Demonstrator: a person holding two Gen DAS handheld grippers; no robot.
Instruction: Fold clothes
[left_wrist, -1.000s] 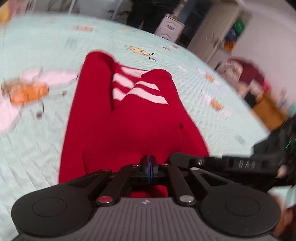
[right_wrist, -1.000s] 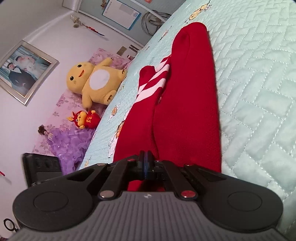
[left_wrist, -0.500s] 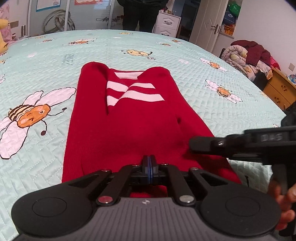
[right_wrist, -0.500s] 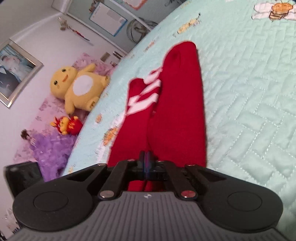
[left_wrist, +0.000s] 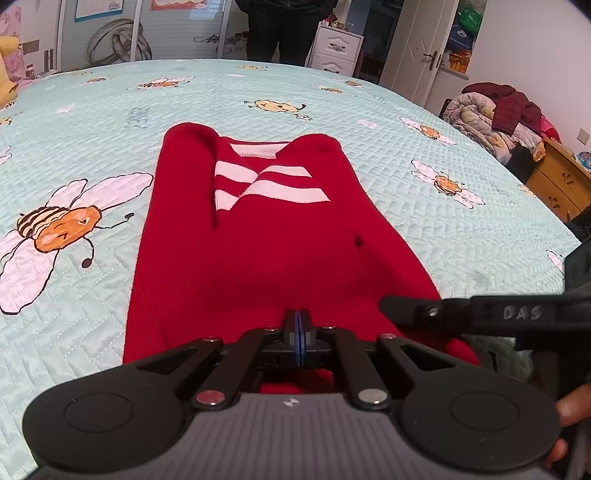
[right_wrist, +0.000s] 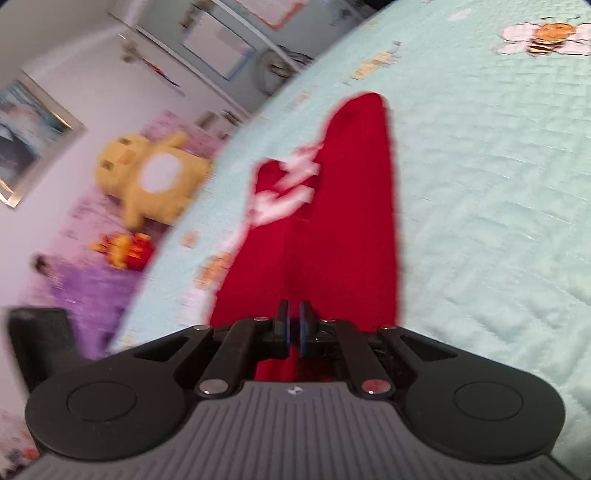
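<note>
A red sweater (left_wrist: 266, 254) lies flat on the bed, its sleeves folded in so their white stripes (left_wrist: 273, 184) meet near the far end. My left gripper (left_wrist: 299, 332) is shut on the sweater's near hem, with red cloth showing under the fingers. The right gripper (left_wrist: 386, 306) reaches in from the right over the hem's right corner. In the blurred right wrist view, the right gripper (right_wrist: 293, 325) has its fingers a small gap apart, low over the red sweater (right_wrist: 347, 229).
The light green quilted bedspread (left_wrist: 388, 122) with bee prints spreads on all sides. A person (left_wrist: 284, 33) stands beyond the far edge beside a white drawer unit (left_wrist: 338, 51). A clothes pile (left_wrist: 491, 114) and wooden cabinet (left_wrist: 557, 184) are right. A yellow plush toy (right_wrist: 151, 177) sits at the headboard.
The right gripper's fingers, pressed together before, now stand slightly apart, and its view has swung and blurred. The left gripper stays shut on the hem while its view has steadied.
</note>
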